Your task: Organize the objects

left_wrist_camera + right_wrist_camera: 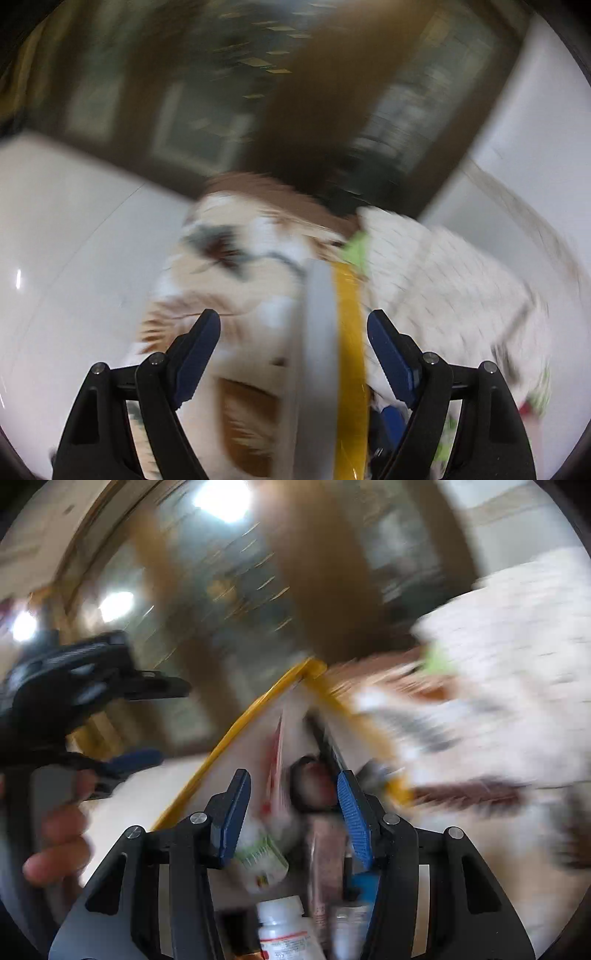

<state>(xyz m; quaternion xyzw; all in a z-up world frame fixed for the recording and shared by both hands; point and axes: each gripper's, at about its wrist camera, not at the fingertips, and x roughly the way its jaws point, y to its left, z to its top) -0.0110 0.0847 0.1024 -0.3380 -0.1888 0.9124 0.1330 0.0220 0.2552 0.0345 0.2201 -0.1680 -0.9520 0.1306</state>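
Both views strongly blurred. Left gripper [293, 325] with jaws wide apart, nothing pressed by the blue pads [195, 354]. Between them, nearer the pad at 3 o'clock, the edge of a grey box wall with yellow rim [334, 369], running from 12 to 6 o'clock; not touched by either pad. Behind it a leaf-patterned cloth [236, 266] in brown and white, and at 2 o'clock a white quilted cloth [436, 266]. White floor [66, 236] at 9 o'clock.

Right gripper [293, 805] above the open box, jaws apart, gripping nothing as far as visible. Yellow rim of the box [229, 734] rising from 7 o'clock to the corner at 12 o'clock. Inside the box: a white bottle with red-lined label [282, 926] at 6 o'clock, a small green-and-white container [262, 853] beside the left pad, a pinkish tube [325, 856] in the middle, a dark round item [314, 782] farther up, not identifiable. At 9 o'clock the left gripper again [110, 720], held by a hand [59, 834].
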